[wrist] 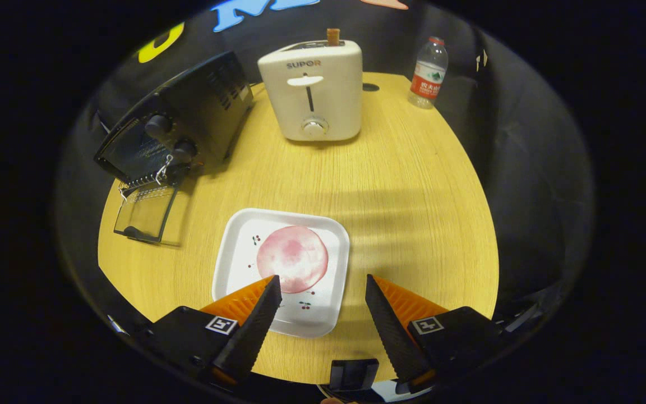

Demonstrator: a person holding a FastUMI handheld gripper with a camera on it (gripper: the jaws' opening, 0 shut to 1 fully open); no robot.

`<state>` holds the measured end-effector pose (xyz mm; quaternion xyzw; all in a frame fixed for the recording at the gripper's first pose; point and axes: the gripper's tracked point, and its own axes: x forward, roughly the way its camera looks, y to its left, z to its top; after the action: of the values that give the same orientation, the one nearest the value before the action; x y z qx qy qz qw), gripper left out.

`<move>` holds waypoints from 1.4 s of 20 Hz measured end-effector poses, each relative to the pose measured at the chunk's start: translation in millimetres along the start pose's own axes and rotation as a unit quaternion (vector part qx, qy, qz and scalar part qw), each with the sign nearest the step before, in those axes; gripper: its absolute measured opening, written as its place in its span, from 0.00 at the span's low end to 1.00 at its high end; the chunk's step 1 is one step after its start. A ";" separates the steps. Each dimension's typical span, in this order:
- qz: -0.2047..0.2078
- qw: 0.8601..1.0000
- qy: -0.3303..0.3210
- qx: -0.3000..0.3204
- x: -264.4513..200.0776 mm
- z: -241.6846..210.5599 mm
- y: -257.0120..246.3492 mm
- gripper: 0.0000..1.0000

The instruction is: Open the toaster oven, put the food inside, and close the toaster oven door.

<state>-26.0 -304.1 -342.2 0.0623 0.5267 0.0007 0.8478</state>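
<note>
Two fingers of tool (321, 286) spread wide, holding nothing, hovering over near edge of white plate (233, 252). Round pink food slice (292, 258) on plate, just ahead of fingers. Beyond, left: black toaster oven (188, 123), door (144, 212) dropped open onto wooden worktop (413, 196). Farther back: white toaster (312, 90), water bottle (428, 73).

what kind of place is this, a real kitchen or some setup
Likely a staged recording booth, not a kitchen: a wooden table ringed by black cloth carries a toaster oven with its door down, a pop-up toaster and a plate. The gripper is open.
</note>
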 end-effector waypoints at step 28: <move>0.058 0.993 0.081 0.067 30.8 -4.6 -7.2 0.02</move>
<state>-16.9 -308.7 -372.5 0.1490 0.5881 0.0199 0.7947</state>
